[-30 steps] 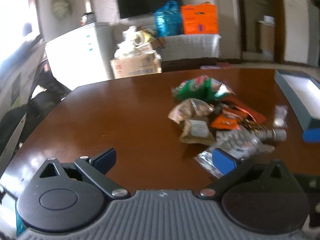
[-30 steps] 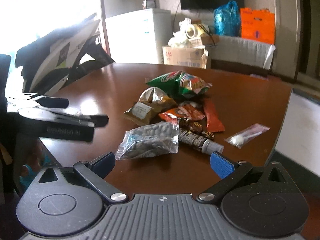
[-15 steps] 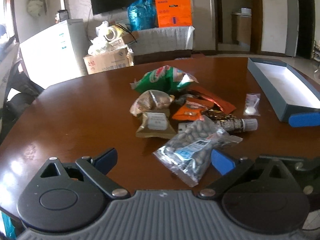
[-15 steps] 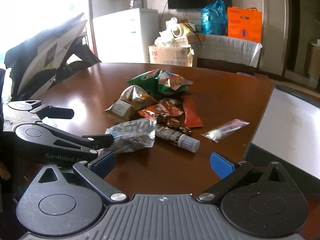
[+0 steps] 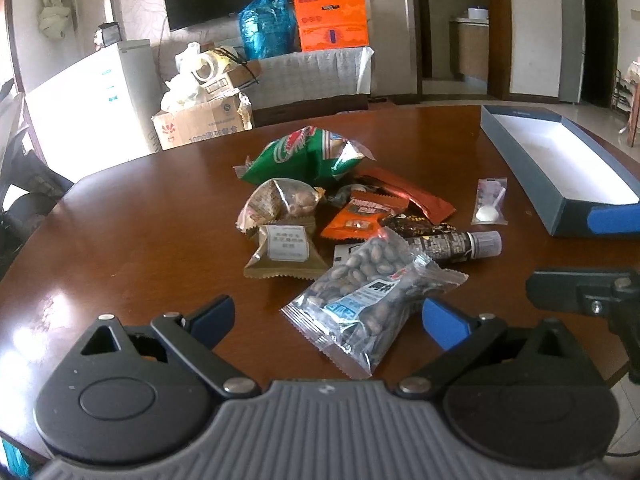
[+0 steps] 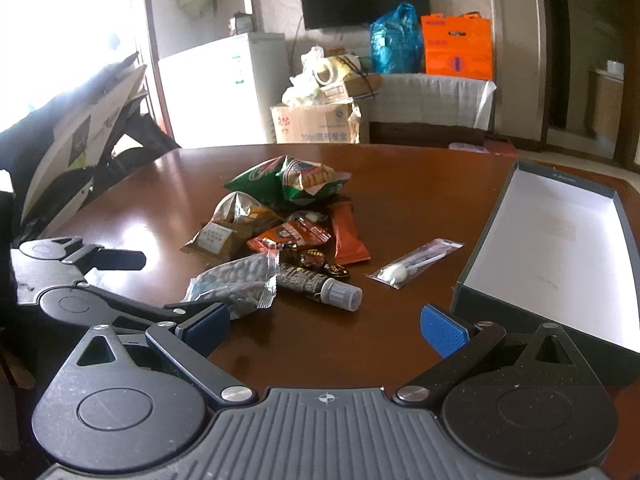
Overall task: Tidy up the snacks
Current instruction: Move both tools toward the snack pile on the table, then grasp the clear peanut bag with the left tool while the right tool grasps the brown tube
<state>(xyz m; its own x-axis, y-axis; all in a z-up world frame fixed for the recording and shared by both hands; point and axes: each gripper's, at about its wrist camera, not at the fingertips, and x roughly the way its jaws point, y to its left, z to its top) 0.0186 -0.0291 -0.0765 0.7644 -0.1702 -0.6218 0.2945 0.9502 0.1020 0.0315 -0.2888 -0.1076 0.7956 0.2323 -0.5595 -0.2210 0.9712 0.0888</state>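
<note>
A heap of snacks lies mid-table: a green chip bag, an olive packet with a white label, orange packets, a brown tube with a grey cap, and a small clear candy packet. A clear bag of nuts is nearest. Its near end reaches between the fingers of my open left gripper. My right gripper is open over bare table, with the tube ahead of it. A grey-blue box with a white inside lies open at right.
The round brown table ends close behind both grippers. Beyond its far edge stand a white cabinet, a cardboard carton and a bench with orange and blue bags. A dark seat and boards lean at the left.
Both grippers have swung toward the snack heap and the box. The nut bag now lies close between the left fingers, and the box fills more of the right view. Both stay open.
</note>
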